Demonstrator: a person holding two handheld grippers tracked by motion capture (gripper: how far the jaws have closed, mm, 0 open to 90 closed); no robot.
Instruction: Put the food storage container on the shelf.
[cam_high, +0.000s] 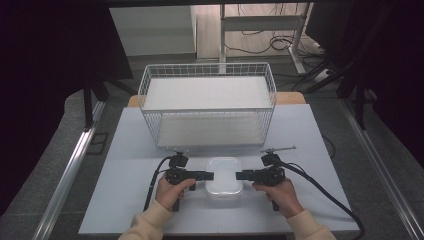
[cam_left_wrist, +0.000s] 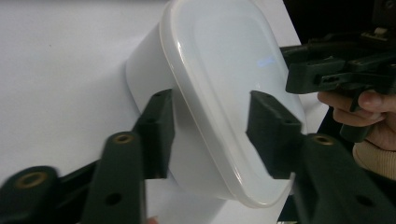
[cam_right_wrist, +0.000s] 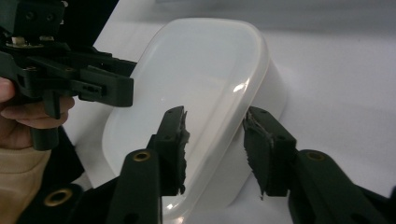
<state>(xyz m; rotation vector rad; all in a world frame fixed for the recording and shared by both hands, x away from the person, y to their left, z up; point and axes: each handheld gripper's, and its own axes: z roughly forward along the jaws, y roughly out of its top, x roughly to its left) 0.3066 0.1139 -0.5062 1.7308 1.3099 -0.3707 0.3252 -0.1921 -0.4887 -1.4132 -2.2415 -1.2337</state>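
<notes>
The white lidded container (cam_high: 224, 181) sits on the near half of the white table (cam_high: 125, 165), directly between the two tongs, its long axis running near to far, from 6 toward 12 o'clock. From the left gripper (cam_high: 209, 175) it lies at 3 o'clock; from the right gripper (cam_high: 240, 175) it lies at 9 o'clock. Both hands are about equally close, one on each long side, so this looks like a two-handed lift.

In the left gripper view the container (cam_left_wrist: 219, 93) has its rim edge between the two black jaws, which stand half closed, one over the lid and one beside the side wall. I cannot tell whether the pads press on it yet; a sliver of gap seems to remain. In the right gripper view the same holds: the container (cam_right_wrist: 196, 93) has its rim between worn jaws at a middling opening, contact unclear. The left hand (cam_high: 172, 192) and right hand (cam_high: 280, 195) hold the handles level, pointing inward at each other.

Farther off, at 12 o'clock from the container, stands the white wire basket (cam_high: 207, 107), near but apart, with a bare strip of table between. Its open top leaves free room above. The table edges lie well apart at 9 and 3 o'clock.
</notes>
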